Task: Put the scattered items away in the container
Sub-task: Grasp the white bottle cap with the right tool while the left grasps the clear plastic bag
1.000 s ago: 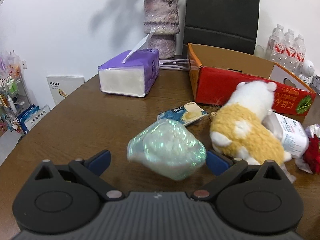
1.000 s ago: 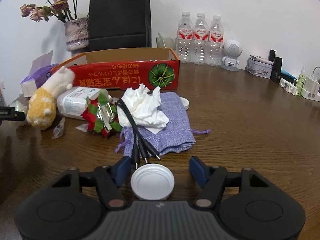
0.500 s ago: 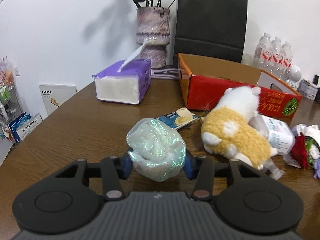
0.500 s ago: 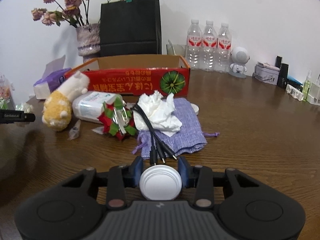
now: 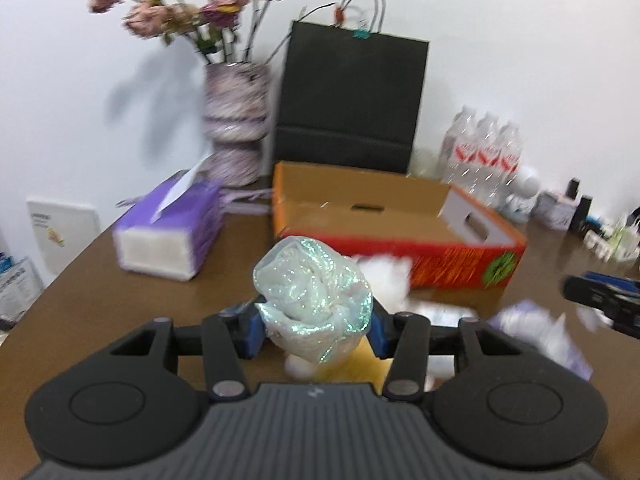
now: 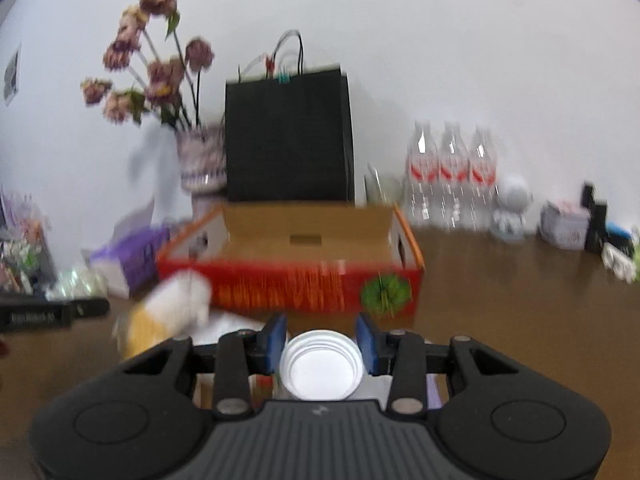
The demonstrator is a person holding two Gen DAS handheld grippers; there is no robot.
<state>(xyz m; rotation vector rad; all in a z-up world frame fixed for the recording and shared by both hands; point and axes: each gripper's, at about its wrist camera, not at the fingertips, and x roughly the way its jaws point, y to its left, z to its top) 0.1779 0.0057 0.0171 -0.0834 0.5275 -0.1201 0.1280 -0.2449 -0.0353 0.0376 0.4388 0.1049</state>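
An iridescent pouch (image 5: 316, 300) and a white lid (image 6: 322, 366) are being pinched by the left gripper (image 5: 316, 330) and right gripper (image 6: 322, 344); the red cardboard box (image 6: 288, 284) at twelve o'clock is being left empty, a plush toy (image 6: 164, 312) unsorted.

Plain white wall (image 5: 500, 20) across the back, evenly lit, with a soft shadow of the flowers at about ten o'clock. Brown wooden table (image 5: 100, 280) with a rounded edge, filling the lower half. Against the wall at twelve o'clock, a black paper bag (image 6: 288, 136); at eleven, a mottled vase (image 5: 236, 120) of dried roses. At two o'clock, three water bottles (image 6: 452, 168) in a row. Beyond the table's edge at nine o'clock, a white card (image 5: 60, 232) leaning on the wall.
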